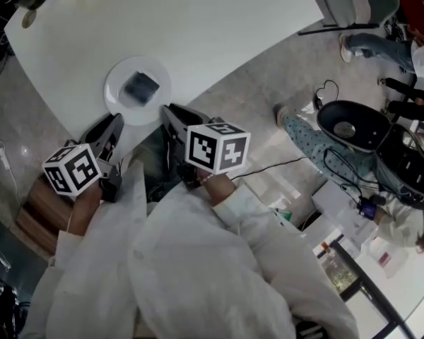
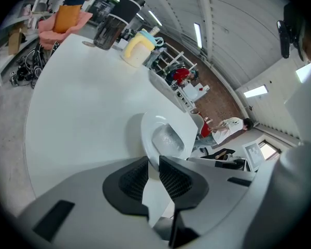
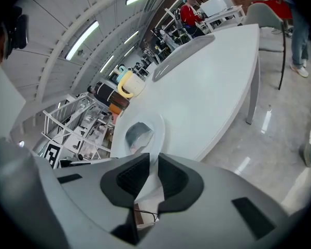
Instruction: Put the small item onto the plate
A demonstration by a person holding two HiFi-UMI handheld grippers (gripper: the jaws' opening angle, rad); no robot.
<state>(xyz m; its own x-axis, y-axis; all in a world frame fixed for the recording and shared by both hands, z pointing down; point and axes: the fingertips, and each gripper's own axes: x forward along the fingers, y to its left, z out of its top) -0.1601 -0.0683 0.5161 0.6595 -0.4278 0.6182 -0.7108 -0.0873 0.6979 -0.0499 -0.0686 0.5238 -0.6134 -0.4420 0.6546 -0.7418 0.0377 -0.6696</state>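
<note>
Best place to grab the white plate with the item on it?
Pinch the plate by its near rim, coming in low from the near edge of the table. It lies flat close to that edge, its rim is raised, and the small dark item sits mid-plate, clear of the pinch.

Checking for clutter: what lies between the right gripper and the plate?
Only bare white table separates the right gripper and the plate, clearest in the head view; the small item sits on the plate.
</note>
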